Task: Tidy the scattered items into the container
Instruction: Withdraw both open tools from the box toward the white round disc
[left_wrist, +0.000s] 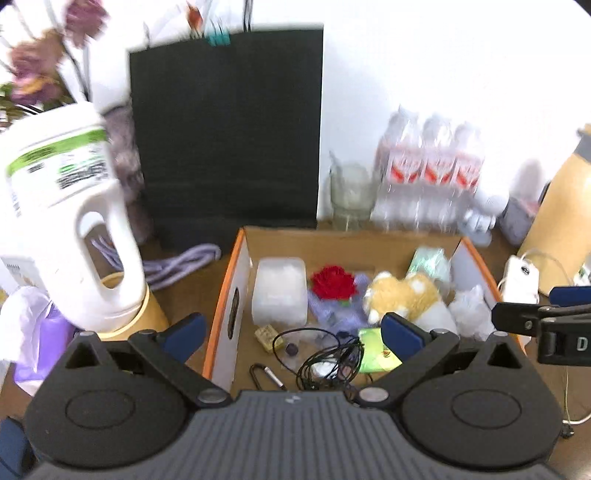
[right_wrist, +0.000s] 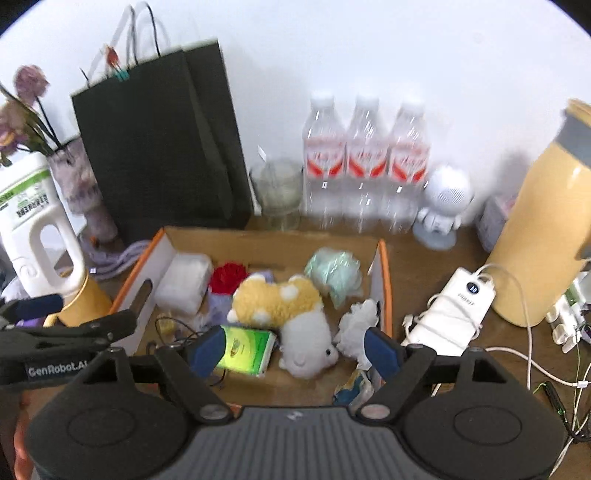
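Hovering over the cardboard box (right_wrist: 382, 280), both hand-held grippers, left (left_wrist: 291, 334) and right (right_wrist: 295, 350), stand spread, gripping nothing. Plush toy (right_wrist: 280, 302) lies inside.

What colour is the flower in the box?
Red flower, clearest in the left wrist view.

A black paper bag (right_wrist: 159, 147) stood upright against the white wall at upper left of the right wrist view, its cord handles rising above it. Left of it, blurred purple flowers (right_wrist: 22, 107) leaned over a white jug (right_wrist: 33, 229) with a green-banded label and a cut-out handle. Three clear water bottles (right_wrist: 365, 162) with red labels stood in a row at centre, a glass jar (right_wrist: 277, 192) just beside them. A small white figure (right_wrist: 443, 206), perhaps a robot-shaped speaker, stood right of the bottles. A tall yellow flask (right_wrist: 543, 229) filled the right edge, with a white power bank (right_wrist: 458, 310) and its cable lying on the brown counter (right_wrist: 443, 258) near it.
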